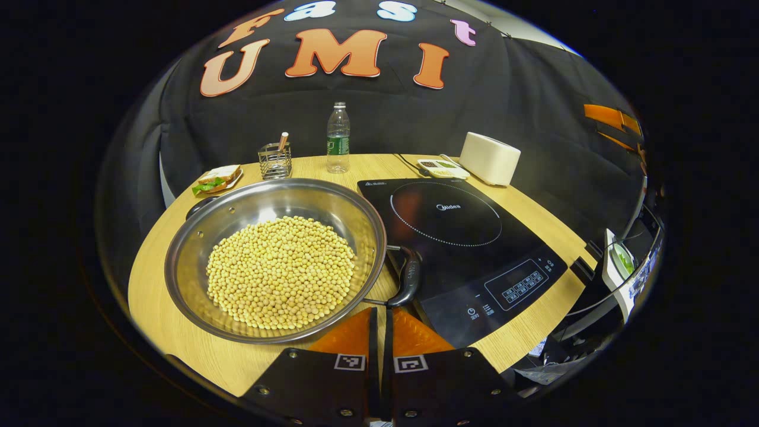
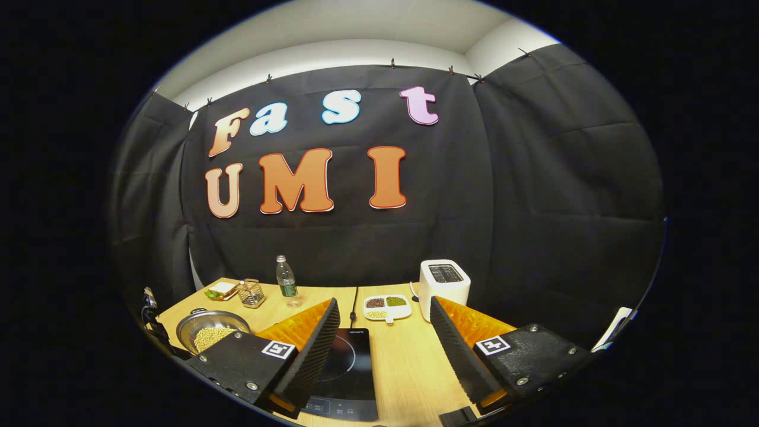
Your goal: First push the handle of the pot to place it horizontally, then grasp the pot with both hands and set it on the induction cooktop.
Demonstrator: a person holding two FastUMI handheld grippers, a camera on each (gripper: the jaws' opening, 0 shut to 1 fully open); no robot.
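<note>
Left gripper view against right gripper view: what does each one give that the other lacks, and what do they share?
Left gripper view: the left gripper, fingers closed together, just short of the pot's black handle; the soybeans close up from above; the cooktop's whole ring.

Right gripper view: the right gripper, fingers wide apart; the toaster's top slots; the white wall above the cloth.

Shared: pot, induction cooktop, bottle, sandwich, wire holder, divided dish, toaster.

A wide steel pot (image 1: pixel 276 261) of yellow soybeans (image 1: pixel 280 280) sits left of the flat black induction cooktop (image 1: pixel 468 249). Its dark looped handle (image 1: pixel 409 276) touches the cooktop's near-left edge. A clear plastic bottle (image 1: pixel 338 138) stands far behind.
</note>
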